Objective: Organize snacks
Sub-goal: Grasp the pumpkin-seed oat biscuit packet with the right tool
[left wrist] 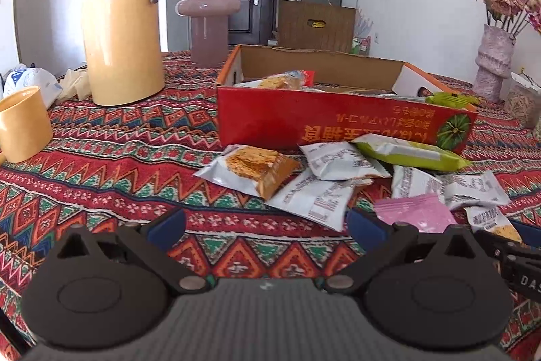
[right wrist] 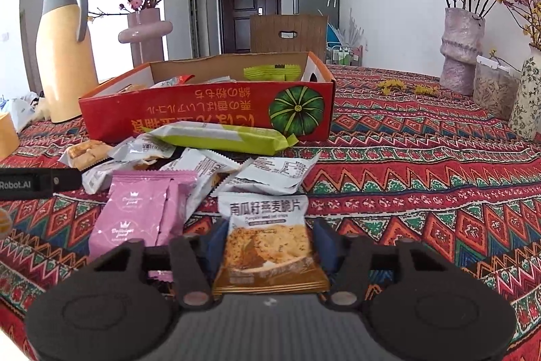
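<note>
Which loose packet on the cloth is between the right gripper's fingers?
The pumpkin-seed oat crisp packet, white top and orange bottom, between the right gripper fingers; the pink packet lies beside it.

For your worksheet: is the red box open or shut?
Open: the red box has no lid, and snack packets show inside.

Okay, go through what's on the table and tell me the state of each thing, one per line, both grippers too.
Red box: open, some snacks inside.
Oat crisp packet: sealed, between the right gripper's fingers.
Right gripper: shut on the oat crisp packet.
Left gripper: open, empty, over bare cloth.
Pink packet: sealed, lying flat outside the box.
Green packet: sealed, lying against the box front.
Yellow thermos: upright, lid on.
</note>
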Demonstrator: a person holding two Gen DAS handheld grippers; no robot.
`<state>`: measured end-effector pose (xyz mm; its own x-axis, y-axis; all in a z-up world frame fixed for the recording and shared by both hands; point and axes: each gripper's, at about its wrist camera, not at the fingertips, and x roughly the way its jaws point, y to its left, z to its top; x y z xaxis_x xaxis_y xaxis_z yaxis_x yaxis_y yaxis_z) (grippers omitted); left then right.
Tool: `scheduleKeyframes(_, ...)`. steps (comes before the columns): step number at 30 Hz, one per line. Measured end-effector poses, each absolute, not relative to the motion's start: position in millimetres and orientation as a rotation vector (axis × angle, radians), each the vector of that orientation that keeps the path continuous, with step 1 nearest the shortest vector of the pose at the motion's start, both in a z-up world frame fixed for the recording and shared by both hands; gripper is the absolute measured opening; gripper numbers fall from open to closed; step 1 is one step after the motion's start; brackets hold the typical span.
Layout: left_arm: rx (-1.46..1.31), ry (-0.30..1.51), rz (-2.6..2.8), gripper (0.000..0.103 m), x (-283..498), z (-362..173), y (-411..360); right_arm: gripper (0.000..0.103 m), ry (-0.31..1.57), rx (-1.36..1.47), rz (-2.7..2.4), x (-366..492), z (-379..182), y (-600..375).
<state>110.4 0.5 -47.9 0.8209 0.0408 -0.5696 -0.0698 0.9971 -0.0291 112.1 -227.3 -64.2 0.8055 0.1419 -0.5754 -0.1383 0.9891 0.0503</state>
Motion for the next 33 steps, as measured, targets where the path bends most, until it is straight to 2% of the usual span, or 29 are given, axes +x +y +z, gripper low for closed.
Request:
scheduleKeyframes(6, -0.028, 0.622, -0.013, 0.103, 109.2, -39.4, -26.0, 0.044, 0.576, 0.025, 0.168, 100.5, -61.8, -233.3)
scheduleKeyframes(18, -0.017, 0.730, -0.099, 0.103, 124.1, -41.2, -70.6, 0.044, 0.473, 0.096, 0.185, 80.2, -46.8, -263.5)
scheduleKeyframes(33, 0.041, 0.819, -0.083, 0.103, 136.9, -51.4, -110.5, 0.044, 0.477, 0.133, 0.164, 80.2, -54.6, -284.4)
